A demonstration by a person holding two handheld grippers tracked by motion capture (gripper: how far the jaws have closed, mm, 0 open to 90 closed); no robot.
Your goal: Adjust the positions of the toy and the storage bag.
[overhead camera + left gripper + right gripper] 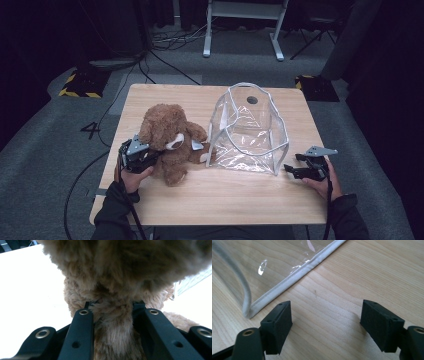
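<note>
Standing near the middle of the wooden table [240, 200], the clear plastic bag [250, 131] gapes upward. A brown teddy bear [167, 140] sits just beside it toward the left edge, clenched at a narrow fold of plush by the left gripper [113, 315]. The right gripper [325, 322] rests released near the bag's right corner, grasping nothing. Risk: the flimsy bag may tip or slide if the bear pushes its rim unsupported. Grey carpet and cables surround the table.
</note>
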